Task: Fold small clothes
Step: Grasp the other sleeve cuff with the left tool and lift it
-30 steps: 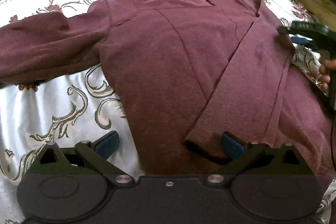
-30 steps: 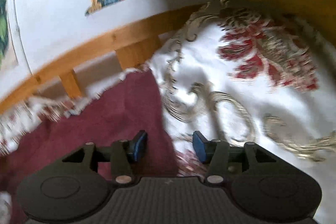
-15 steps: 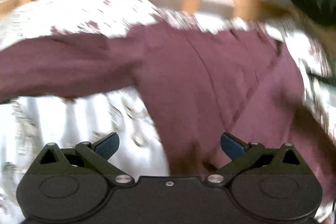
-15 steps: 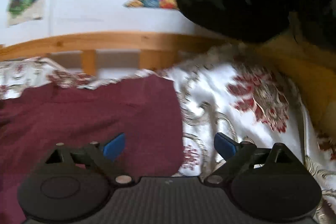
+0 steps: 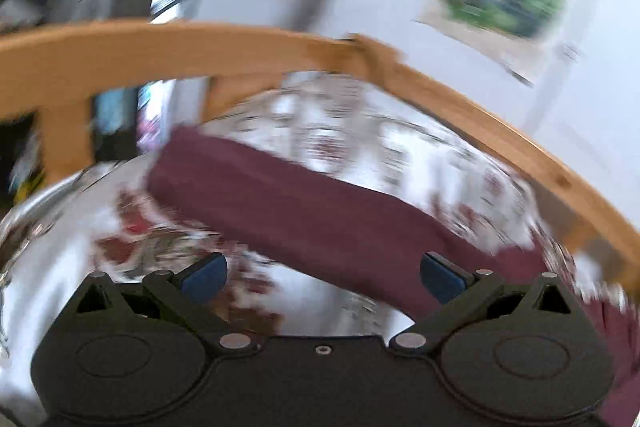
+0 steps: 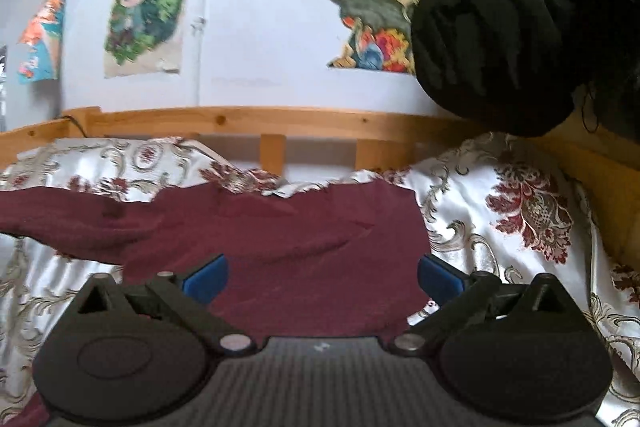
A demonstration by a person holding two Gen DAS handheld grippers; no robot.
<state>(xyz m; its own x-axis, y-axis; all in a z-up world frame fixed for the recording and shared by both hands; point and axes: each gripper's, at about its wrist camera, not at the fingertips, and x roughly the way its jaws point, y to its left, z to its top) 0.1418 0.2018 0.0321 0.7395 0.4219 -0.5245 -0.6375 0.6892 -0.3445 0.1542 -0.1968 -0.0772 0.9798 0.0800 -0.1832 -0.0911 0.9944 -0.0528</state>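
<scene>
A maroon long-sleeved top (image 6: 280,239) lies flat on a white floral bedspread (image 6: 500,227). In the right wrist view its body fills the middle and one sleeve runs off to the left. My right gripper (image 6: 322,277) is open and empty, just above the top's body. In the blurred left wrist view the outstretched maroon sleeve (image 5: 304,211) crosses the bedspread (image 5: 80,259) diagonally. My left gripper (image 5: 322,273) is open and empty, close over that sleeve.
A wooden bed rail (image 6: 248,123) runs behind the bedspread, with a white wall and colourful posters (image 6: 144,7) above. A dark knitted garment (image 6: 512,19) hangs at the upper right. The rail (image 5: 168,47) also curves across the left wrist view.
My left gripper has swung left from the top's body to the outstretched sleeve. My right gripper has opened wide and turned left from the bedspread to face the top's body.
</scene>
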